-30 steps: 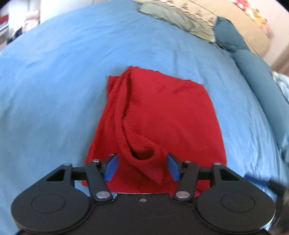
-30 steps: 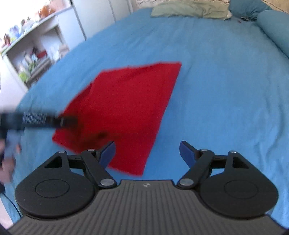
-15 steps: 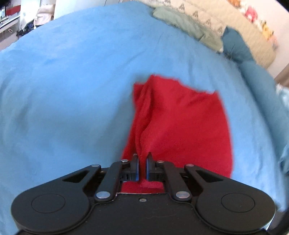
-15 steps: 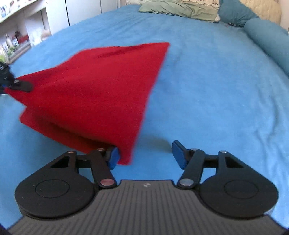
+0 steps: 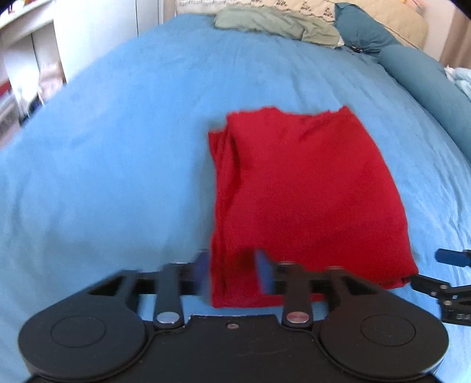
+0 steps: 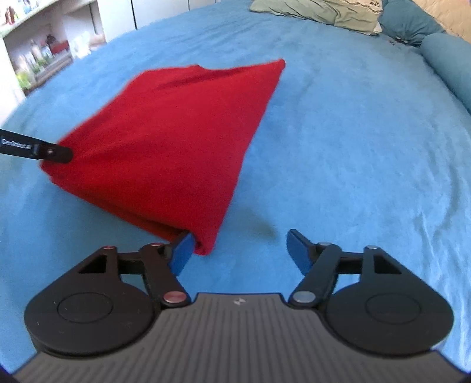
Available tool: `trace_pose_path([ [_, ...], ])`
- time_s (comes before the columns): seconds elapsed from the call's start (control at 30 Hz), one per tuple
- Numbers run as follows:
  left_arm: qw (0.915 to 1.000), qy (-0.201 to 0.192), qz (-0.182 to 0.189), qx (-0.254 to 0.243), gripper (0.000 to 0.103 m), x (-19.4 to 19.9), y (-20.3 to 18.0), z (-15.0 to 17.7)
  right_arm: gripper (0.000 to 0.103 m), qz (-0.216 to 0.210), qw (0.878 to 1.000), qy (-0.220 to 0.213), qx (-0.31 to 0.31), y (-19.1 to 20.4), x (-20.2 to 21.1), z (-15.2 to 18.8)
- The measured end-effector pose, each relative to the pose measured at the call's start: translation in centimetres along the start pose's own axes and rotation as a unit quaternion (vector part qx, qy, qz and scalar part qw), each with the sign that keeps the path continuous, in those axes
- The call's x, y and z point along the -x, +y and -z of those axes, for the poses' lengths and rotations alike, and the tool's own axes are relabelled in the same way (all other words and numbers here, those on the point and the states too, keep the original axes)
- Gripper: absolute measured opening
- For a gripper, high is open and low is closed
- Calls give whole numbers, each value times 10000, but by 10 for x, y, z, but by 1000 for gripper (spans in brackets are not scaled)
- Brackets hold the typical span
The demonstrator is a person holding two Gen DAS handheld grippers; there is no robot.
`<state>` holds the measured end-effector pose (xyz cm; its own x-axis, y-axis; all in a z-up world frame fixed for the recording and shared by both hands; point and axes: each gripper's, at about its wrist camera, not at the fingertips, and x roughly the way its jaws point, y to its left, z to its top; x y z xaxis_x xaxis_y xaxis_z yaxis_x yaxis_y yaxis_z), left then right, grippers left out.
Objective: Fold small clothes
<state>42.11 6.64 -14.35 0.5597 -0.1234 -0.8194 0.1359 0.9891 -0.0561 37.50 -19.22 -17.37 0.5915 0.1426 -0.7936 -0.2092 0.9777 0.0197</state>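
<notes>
**Tongs at the near edge of a red cloth**

Tongs come first. The left tongs [image 5: 231,272] sit at the near left corner of the red cloth [image 5: 306,188]. Their blue fingers [image 5: 263,272] are partly apart, with a bunch of the red edge between them. The picture is blurry there, so I cannot tell if they pinch the cloth or only stand around it.

The right tongs [image 6: 240,250] are wide open and hold nothing. Their left blue finger [image 6: 181,253] touches the near right corner of the cloth. The other finger is over bare bed.

The red cloth lies on the blue bed [image 5: 103,147], already folded into a thick stack of layers. Its near edge looks lifted a bit off the bed. Its far edge rests flat.

Far away, at the head of the bed, are a green pillow [image 5: 276,23] and a dark blue pillow [image 5: 368,26]. A white shelf [image 6: 35,59] stands off to the left side.

The step looks like grabbing the near edge to fold it again. To do it well, I think the right tongs should slide left so the corner sits between both fingers, then shut on all the layers. Both tongs should lift together, at the same height, and lay the near edge onto the far edge. A slow move should keep the layers from slipping apart.
</notes>
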Motion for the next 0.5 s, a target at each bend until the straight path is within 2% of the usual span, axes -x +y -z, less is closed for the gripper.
trace_pose_path([
  [0.03,9999,-75,-24,-79,71,6,1,-4,93,-109,9999,-1,-89,-4,6,-1],
  [0.1,9995,-230,13,-231,76,19,6,-17,101,-292,9989,-19,-376,-15,19,-8],
  [0.13,9993,-258,47,-281,85,22,8,-22,103,-364,9979,-52,-527,-21,25,-12],
  [0.2,9989,-254,222,-336,101,22,13,-38,103,-477,9948,-169,-881,-34,33,-26],
  [0.23,9986,-245,378,-283,102,18,18,-48,103,-491,9933,-218,-1020,-39,34,-34],
  [0.37,9948,180,972,261,101,-26,33,-74,103,-739,9854,-106,-1532,-55,12,-68],
  [0.4,9930,270,1063,433,97,-38,36,-77,103,-777,9831,-45,-1656,-58,1,-74],
  [0.43,9915,356,1128,548,88,-51,39,-79,103,-813,9807,21,-1777,-60,-10,-78],
  [0.5,9900,538,1127,653,77,-72,40,-83,103,-962,9731,169,-2088,-63,-33,-84],
])
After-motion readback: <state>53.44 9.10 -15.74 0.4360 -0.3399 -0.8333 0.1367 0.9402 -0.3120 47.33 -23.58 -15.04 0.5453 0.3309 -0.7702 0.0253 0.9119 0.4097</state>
